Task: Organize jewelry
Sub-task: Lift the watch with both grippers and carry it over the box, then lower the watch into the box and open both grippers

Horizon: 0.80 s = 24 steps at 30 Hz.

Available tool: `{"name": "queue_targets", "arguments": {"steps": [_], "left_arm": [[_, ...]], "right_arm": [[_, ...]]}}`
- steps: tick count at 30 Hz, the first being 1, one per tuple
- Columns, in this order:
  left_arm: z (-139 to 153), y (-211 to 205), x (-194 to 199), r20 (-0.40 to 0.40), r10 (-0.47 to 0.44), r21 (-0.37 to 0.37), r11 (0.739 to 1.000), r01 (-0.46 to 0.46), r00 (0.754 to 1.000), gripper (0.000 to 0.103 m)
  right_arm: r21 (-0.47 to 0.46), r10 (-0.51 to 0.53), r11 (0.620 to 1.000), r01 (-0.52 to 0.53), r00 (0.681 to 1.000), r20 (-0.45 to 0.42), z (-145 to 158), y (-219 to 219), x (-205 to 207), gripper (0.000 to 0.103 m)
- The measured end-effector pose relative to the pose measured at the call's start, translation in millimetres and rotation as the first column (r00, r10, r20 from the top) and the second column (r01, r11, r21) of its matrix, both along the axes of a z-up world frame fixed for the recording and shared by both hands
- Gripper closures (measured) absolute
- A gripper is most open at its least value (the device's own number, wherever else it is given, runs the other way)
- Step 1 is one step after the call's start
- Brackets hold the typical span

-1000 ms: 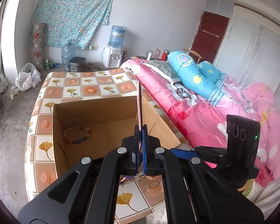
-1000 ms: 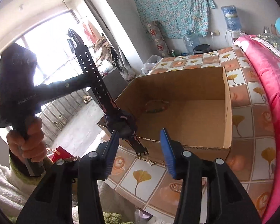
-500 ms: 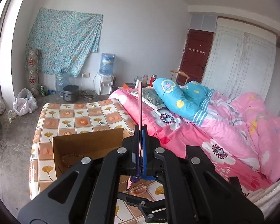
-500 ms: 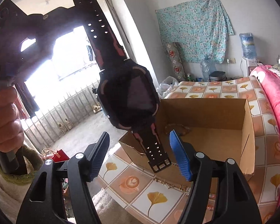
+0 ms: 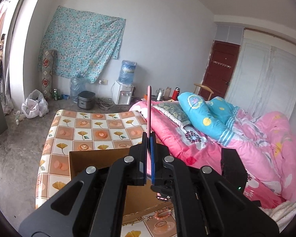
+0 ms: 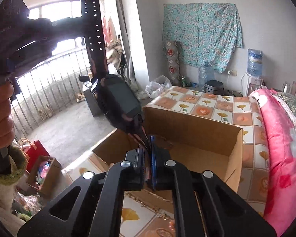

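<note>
Handover step: left gripper (image 5: 148, 159) and right gripper (image 6: 147, 163) both clamp the black perforated-strap wristwatch (image 6: 118, 100). Next, one releases; lower it into the open brown cardboard box (image 6: 205, 130).

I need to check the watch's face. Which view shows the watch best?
The right wrist view: the watch shows its dark face and holed strap. The left wrist view shows only its strap edge-on.

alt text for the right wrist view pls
The right gripper is shut on the lower strap of a dark watch, held above an open cardboard box on a tiled tablecloth; the left gripper clamps its upper strap.
</note>
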<state>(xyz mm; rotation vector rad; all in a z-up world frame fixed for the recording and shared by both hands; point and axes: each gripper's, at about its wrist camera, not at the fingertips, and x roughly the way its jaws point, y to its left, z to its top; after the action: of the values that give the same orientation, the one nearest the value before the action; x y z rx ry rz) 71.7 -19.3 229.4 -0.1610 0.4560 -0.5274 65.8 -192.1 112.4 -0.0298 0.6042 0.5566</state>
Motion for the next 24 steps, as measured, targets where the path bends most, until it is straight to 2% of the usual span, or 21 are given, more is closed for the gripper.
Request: {"name": "queue_targets", "arguments": {"steps": [3,5,8,11,13,17,20,22,24], "left_arm": [[-19,9,28,-0.061,0.004,-0.026,1.0,-0.006,0.998,0.101],[-36,10,49,-0.099,0.031,-0.002,1.0,-0.031,0.995,0.101],[-66,13,79,-0.181,0.049,0.014,0.999,-0.047,0.982,0.101],[-99,12,108,-0.268,0.058,0.041,0.998,-0.049,0.962,0.101],[-118,11,125,-0.322,0.065,0.059,0.997,-0.048,0.944,0.101],[-147,3,152,-0.385,0.085,0.119,0.992,-0.042,0.919,0.101],[-168,-1,171,-0.458,0.114,0.16,0.986,-0.044,0.882,0.099],[-180,1,178,-0.502,0.139,0.189,0.981,-0.049,0.854,0.085],[-186,8,181,-0.548,0.153,0.174,0.982,-0.068,0.822,0.072]], "right_arm": [[-0.084,-0.012,0.996,0.008,0.999,-0.05,-6,-2,32,0.098],[-0.148,-0.019,0.989,0.006,0.996,-0.092,-12,0,52,0.098],[-0.307,-0.023,0.952,-0.015,0.993,-0.119,-25,11,80,0.099],[-0.486,-0.012,0.873,-0.045,0.993,-0.114,-39,27,98,0.099],[-0.589,0.005,0.806,-0.062,0.995,-0.099,-49,37,111,0.099],[-0.72,0.043,0.687,-0.099,0.995,-0.096,-69,51,131,0.099],[-0.79,0.066,0.6,-0.124,0.992,-0.105,-83,61,142,0.099],[-0.825,0.079,0.548,-0.14,0.99,-0.115,-94,67,147,0.099],[-0.848,0.081,0.506,-0.155,0.988,-0.132,-102,72,150,0.099]]}}
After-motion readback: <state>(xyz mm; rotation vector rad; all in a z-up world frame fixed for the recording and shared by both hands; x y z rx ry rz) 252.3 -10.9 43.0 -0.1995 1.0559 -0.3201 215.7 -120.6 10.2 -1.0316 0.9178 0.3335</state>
